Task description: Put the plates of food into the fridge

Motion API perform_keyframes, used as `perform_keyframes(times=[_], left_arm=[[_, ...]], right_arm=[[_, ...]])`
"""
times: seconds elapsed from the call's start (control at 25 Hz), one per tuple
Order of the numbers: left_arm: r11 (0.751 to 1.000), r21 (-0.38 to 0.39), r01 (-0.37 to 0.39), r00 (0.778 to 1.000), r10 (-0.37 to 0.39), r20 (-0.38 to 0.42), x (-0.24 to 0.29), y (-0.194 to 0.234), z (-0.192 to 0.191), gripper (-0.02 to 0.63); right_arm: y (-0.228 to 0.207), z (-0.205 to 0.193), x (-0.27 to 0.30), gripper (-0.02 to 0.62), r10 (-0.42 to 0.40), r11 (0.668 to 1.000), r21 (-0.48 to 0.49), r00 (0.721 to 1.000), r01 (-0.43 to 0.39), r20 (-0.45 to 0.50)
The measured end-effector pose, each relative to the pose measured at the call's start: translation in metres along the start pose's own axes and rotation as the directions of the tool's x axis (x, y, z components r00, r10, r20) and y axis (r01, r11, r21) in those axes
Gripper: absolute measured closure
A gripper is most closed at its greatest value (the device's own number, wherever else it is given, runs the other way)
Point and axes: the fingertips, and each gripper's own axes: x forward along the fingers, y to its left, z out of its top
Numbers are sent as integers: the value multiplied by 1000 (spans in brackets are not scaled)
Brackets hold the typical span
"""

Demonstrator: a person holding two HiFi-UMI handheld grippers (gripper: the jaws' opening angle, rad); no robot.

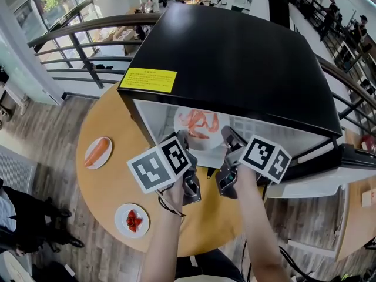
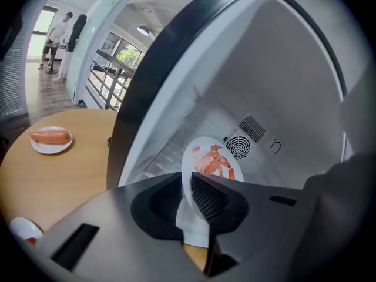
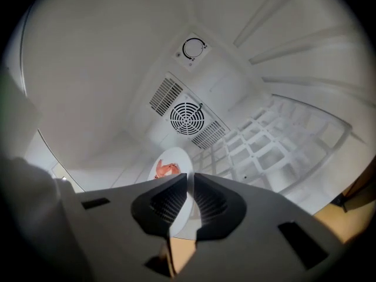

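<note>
Both the left tongs (image 2: 189, 178) and right tongs (image 3: 190, 178) pinch the shrimp plate (image 1: 198, 128) inside the fridge (image 1: 235, 57); next I'd lower it, release.

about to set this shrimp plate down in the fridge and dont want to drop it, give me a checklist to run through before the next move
1. Left gripper shut on the plate rim: ok.
2. Right gripper shut on the same plate: ok.
3. Fridge open, plate inside the opening: ok.
4. Shelf ahead bare where it shows: ok.
5. Shrimp all on the plate: ok.
6. Plate resting on the shelf before release: cannot tell; its underside is hidden.
</note>
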Motion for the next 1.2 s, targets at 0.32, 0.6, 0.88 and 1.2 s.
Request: perform_keyframes(times=[0.32, 0.6, 0.88, 1.2], left_arm=[[998, 0, -63, 998, 63, 5, 19, 8, 9, 557], [994, 13, -109, 994, 109, 4, 30, 9, 11, 557], [987, 9, -159, 987, 159, -11, 37, 11, 11, 557], [978, 21, -210, 978, 210, -9, 43, 16, 10, 554]], right_arm=[[-1, 6, 23, 555, -32, 999, -18, 999, 32, -12], [-11, 6, 35, 555, -54, 998, 11, 998, 55, -31], [-12, 8, 40, 555, -84, 996, 19, 995, 85, -55], [-12, 12, 45, 555, -97, 994, 38, 994, 99, -46]])
